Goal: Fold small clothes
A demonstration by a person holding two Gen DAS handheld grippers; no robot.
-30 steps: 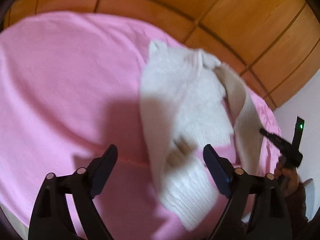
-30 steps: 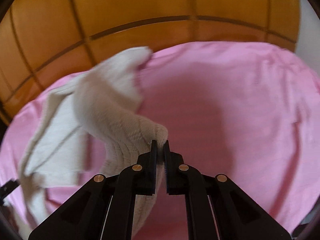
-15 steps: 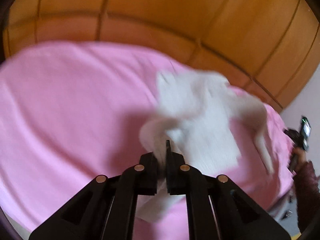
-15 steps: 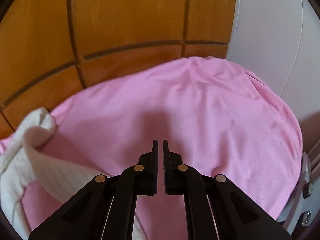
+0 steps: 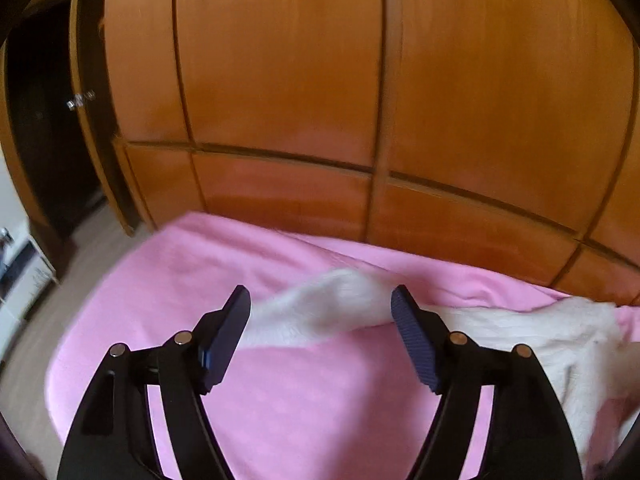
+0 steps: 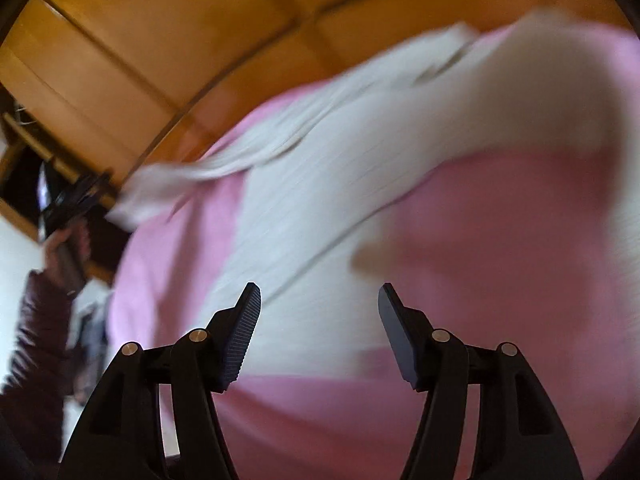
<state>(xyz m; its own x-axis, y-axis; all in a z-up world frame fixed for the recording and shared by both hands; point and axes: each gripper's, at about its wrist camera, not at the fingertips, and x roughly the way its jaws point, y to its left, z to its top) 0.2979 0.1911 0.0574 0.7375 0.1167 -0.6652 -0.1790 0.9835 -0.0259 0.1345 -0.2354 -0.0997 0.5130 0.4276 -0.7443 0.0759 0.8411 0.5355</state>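
Note:
A small white knit sweater [image 5: 500, 332] lies spread on the pink bed sheet [image 5: 280, 400], one sleeve [image 5: 332, 308] stretched to the left. My left gripper [image 5: 320, 308] is open, jaws wide apart, the sleeve lying just beyond them. In the right wrist view the sweater [image 6: 320, 216] is blurred and fills the middle. My right gripper [image 6: 320, 300] is open and empty above the sweater's near part. The left gripper [image 6: 68, 208] shows at far left, held in a hand with a dark red sleeve.
A wooden panelled wardrobe [image 5: 360, 100] stands right behind the bed. A dark doorway [image 5: 44, 140] and bare floor [image 5: 52, 308] lie to the left of the bed. The pink sheet [image 6: 520, 280] extends right of the sweater.
Both grippers were shut half a second ago, the left on the sweater; both have opened. The sweater has dropped onto the sheet, and both cameras have swung, with motion blur.

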